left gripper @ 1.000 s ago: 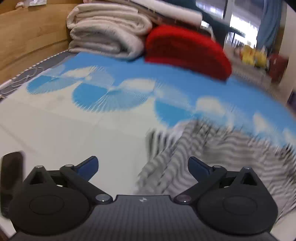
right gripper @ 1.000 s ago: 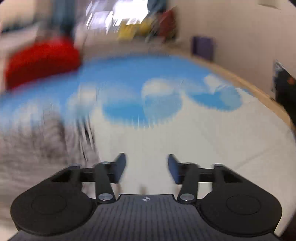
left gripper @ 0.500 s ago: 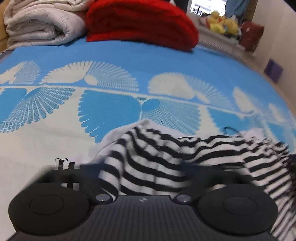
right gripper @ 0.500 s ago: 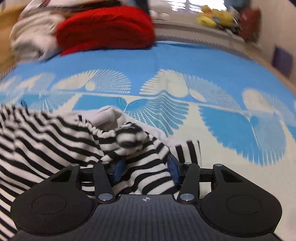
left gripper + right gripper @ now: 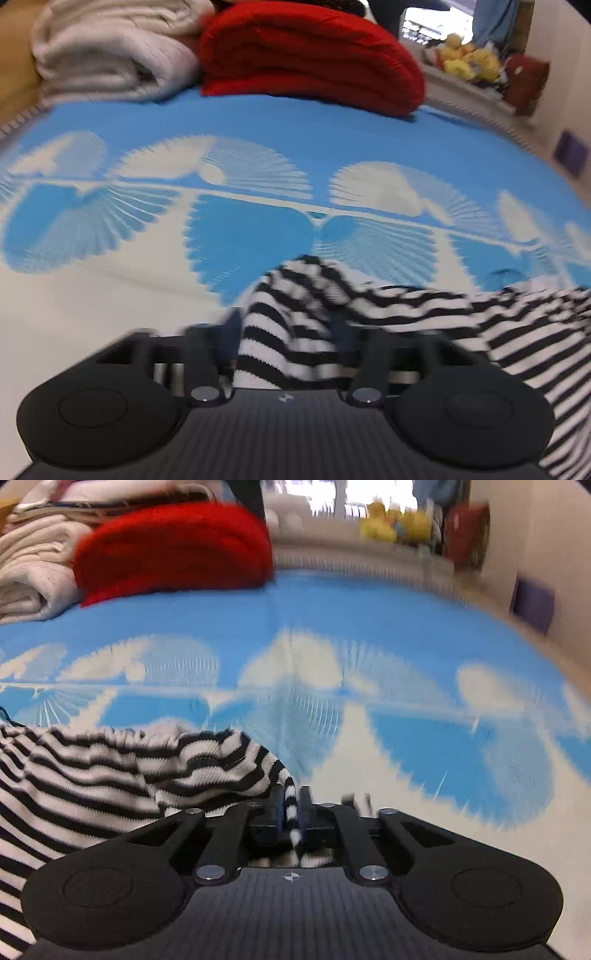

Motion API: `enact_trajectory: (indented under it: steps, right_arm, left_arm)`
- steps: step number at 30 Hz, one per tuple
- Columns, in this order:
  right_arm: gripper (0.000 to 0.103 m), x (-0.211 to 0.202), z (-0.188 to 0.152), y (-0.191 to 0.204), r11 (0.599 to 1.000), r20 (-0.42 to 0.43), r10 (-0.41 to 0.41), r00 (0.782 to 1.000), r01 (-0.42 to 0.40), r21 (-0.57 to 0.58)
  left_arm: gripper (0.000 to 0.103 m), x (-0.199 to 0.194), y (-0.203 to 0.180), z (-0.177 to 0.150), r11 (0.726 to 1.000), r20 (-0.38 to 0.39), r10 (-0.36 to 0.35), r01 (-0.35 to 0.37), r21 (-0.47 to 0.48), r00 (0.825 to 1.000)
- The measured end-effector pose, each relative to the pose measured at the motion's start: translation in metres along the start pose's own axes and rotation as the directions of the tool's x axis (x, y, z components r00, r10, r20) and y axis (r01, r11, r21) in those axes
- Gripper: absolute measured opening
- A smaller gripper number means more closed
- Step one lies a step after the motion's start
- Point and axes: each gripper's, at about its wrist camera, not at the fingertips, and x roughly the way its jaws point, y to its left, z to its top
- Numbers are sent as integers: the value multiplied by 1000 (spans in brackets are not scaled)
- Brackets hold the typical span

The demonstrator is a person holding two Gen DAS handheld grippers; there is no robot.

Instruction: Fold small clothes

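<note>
Two grippers hold the striped top (image 5: 110, 775) on the bed (image 5: 424, 746). Our right gripper (image 5: 291, 808) is clamped tight on a thin edge of it. Our left gripper (image 5: 286, 332) has a thick bunch between its fingers, but blur hides how tight. We think we are picking up corners. Next, lift and spread it flat.

Open blue-and-white bedspread (image 5: 258, 122) from 9 to 2 o'clock, passable. Blocked at 12 by red folded blanket (image 5: 310, 55), at 11 by cream folded blanket (image 5: 107, 55); striped garment (image 5: 424, 314) bunched at 4.
</note>
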Motion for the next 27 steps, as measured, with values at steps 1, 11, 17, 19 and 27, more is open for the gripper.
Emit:
enact_trajectory:
  steps: [1, 11, 17, 19, 27]
  right_arm:
    - [21, -5, 3, 1, 1000, 11, -12, 1000, 12, 5]
    - [60, -51, 11, 27, 985, 91, 170, 981, -167, -39]
    - [58, -8, -7, 34, 993, -29, 76, 997, -78, -89]
    - [60, -17, 1, 29, 993, -14, 108, 994, -108, -50]
    - [77, -88, 11, 25, 991, 70, 129, 989, -131, 24]
  left_arm:
    - [88, -5, 2, 2, 1000, 16, 12, -12, 0, 1000]
    - [103, -1, 1, -5, 989, -26, 130, -127, 74, 991]
    - [103, 4, -1, -10, 985, -35, 142, -138, 103, 989]
    - [103, 3, 1, -8, 986, -40, 139, -134, 95, 990]
    - [103, -59, -2, -8, 978, -44, 203, -200, 63, 978]
